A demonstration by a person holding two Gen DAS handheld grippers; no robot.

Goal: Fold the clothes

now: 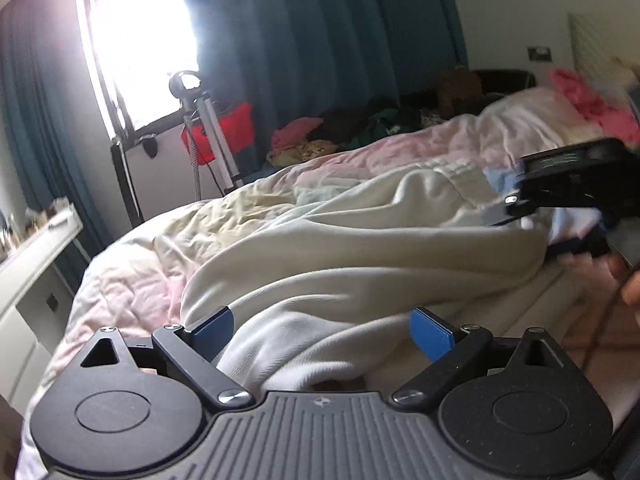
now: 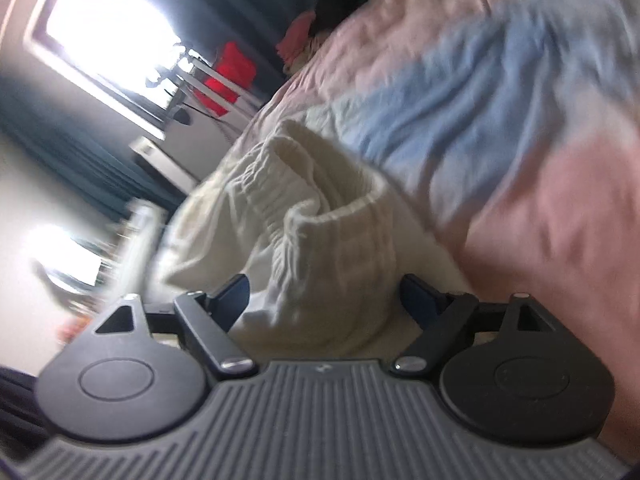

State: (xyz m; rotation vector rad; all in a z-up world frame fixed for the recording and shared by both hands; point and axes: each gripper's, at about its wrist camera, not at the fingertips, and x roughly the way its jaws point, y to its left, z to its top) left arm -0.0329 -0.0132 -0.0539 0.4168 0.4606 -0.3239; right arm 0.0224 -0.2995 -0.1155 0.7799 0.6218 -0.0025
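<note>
A cream garment [image 1: 340, 236] lies crumpled along a bed with a pastel quilt [image 1: 128, 280]. My left gripper [image 1: 322, 330] stands open low over one end of it. A fold of the cloth runs between its blue pads [image 1: 432, 332], which stay apart from it. In the right wrist view the garment's gathered elastic waistband [image 2: 320, 216] bulges up between the pads of my right gripper [image 2: 326, 298]. That gripper is open and tilted, and the view is blurred. The right gripper's black body [image 1: 576, 176] shows at the right edge of the left view, with a person's hand [image 1: 630, 284] below it.
Loose clothes are piled at the far side of the bed [image 1: 360, 124], with pink items [image 1: 588, 100] at the head. A bright window [image 1: 140, 40], teal curtains [image 1: 320, 40], a stand [image 1: 208, 120] with a red thing [image 1: 236, 128] and a white dresser [image 1: 28, 272] lie to the left.
</note>
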